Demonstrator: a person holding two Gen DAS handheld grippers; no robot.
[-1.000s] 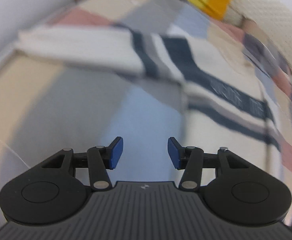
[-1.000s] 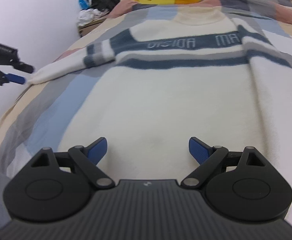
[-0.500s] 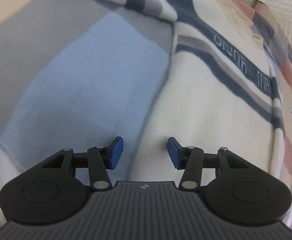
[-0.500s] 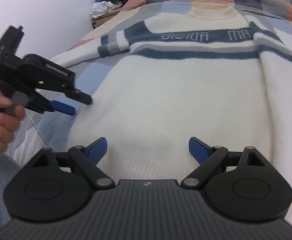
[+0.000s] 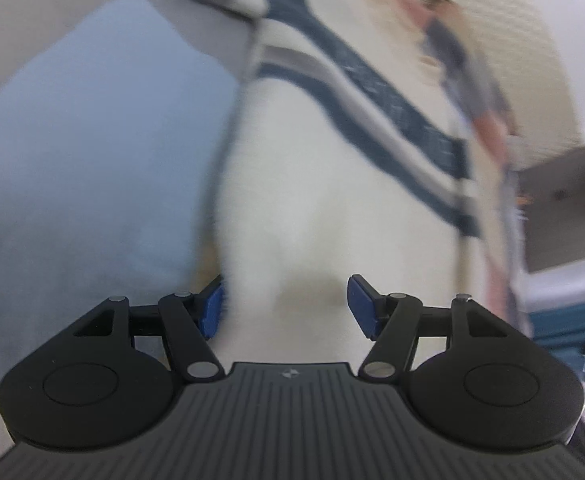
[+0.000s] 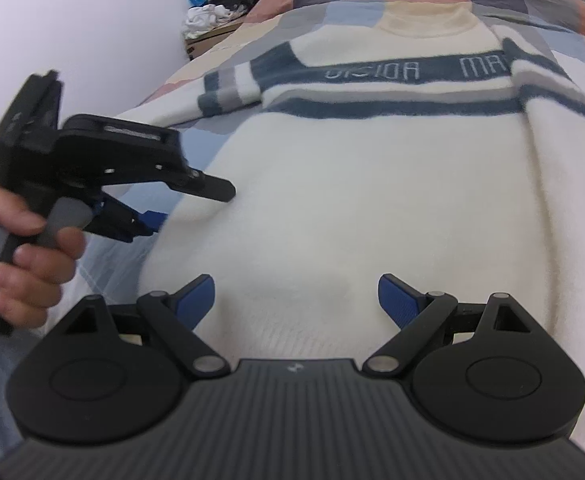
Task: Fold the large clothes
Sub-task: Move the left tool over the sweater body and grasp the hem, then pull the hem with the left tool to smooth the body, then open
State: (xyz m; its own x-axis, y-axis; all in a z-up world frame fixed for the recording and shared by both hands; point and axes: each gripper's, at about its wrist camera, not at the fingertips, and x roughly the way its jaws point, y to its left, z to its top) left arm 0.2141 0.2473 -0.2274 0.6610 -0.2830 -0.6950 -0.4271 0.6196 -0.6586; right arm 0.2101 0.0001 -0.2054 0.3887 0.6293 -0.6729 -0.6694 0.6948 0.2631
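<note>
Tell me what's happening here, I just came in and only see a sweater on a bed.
A person is starting to fold a cream sweater with navy stripes, spread flat on a patchwork bedspread. The left tongs are at the sweater's side edge; their jaws have just been opening, with the edge between them but not pinched. The right tongs hang open over the ribbed hem. Nothing is folded yet.
</note>
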